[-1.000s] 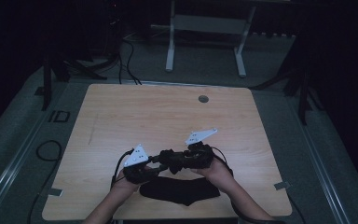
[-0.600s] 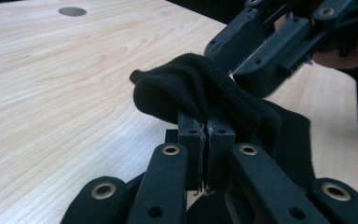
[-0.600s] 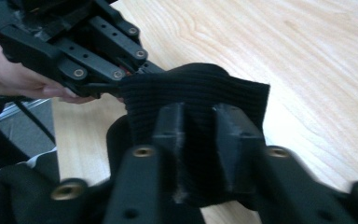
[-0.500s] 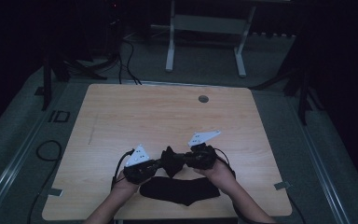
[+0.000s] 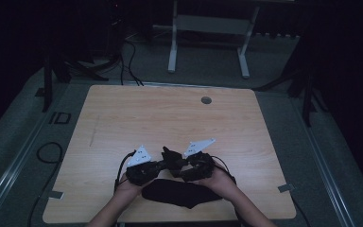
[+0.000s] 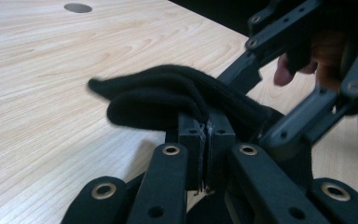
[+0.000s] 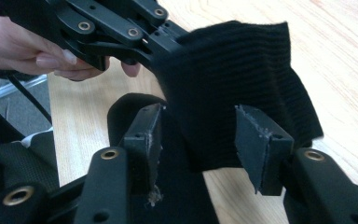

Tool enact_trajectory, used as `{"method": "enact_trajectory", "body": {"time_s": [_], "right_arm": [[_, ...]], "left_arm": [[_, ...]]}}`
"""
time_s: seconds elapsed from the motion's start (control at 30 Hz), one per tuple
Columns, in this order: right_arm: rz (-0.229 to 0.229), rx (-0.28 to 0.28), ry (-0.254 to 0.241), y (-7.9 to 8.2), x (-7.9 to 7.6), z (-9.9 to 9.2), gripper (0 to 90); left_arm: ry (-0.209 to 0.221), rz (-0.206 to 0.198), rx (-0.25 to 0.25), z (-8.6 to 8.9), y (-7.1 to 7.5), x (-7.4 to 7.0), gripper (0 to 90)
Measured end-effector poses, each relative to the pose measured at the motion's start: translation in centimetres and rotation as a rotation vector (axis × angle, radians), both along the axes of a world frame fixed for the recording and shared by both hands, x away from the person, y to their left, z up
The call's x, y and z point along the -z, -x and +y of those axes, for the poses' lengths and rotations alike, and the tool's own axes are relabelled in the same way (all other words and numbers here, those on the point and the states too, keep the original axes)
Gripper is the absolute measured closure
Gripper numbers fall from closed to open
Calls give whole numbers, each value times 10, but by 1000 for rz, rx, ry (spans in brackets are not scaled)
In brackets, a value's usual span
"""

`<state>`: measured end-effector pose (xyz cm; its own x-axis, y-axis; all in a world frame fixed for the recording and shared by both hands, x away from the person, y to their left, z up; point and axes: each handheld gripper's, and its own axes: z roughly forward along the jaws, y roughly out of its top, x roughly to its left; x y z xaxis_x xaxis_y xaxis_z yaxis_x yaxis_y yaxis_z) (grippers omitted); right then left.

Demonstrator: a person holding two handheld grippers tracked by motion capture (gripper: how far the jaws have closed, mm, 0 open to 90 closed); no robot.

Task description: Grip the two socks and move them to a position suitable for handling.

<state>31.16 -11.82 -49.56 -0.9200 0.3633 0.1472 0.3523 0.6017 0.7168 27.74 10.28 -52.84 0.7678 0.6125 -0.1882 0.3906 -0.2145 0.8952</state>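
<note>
A black knit cloth (image 5: 182,193), sock-like, lies by the table's front edge. One end of it is lifted between the two grippers (image 5: 169,153). My left gripper (image 6: 206,135) is shut, pinching a fold of the cloth (image 6: 158,98); in the right gripper view it (image 7: 165,44) holds the cloth's upper corner. My right gripper (image 7: 200,135) is open, and its jaws have just been opening. The ribbed cloth (image 7: 242,79) hangs between its pads (image 7: 261,140) without being pressed. In the high view the left gripper (image 5: 163,163) and right gripper (image 5: 175,165) meet tip to tip.
The wooden table (image 5: 170,118) has a round cable hole (image 5: 206,100) at its far side. The person's hands (image 5: 220,182) rest over the front edge. Cables (image 5: 45,153) and a desk frame (image 5: 208,42) are on the floor beyond.
A bunch of black cloth now stands up between the grippers. The right gripper has drifted slightly toward the table's front. The left hand has kept still.
</note>
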Motion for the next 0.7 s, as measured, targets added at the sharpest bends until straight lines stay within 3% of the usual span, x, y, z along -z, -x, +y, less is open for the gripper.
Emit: {"method": "enact_trajectory", "body": {"time_s": [0.03,0.07,0.1,0.2,0.33,0.53,0.7], "right_arm": [[-21,4,12,1,0,2,565],[-33,16,21,1,1,3,651],[-33,16,21,1,1,3,651],[-44,35,31,-1,0,1,796],[-42,40,22,-3,-3,-7,822],[-34,65,-30,-4,-14,-28,822],[-15,107,-107,-9,-27,-56,822]], "left_arm": [[5,8,4,-1,0,-1,879],[-3,-4,5,-3,0,-2,879],[-3,-4,5,-3,0,-2,879],[-10,-5,0,-2,-2,-3,879],[-23,-1,-7,2,-3,-4,879],[-27,-6,-39,14,-3,-8,879],[-57,-8,-58,28,0,-13,879]]}}
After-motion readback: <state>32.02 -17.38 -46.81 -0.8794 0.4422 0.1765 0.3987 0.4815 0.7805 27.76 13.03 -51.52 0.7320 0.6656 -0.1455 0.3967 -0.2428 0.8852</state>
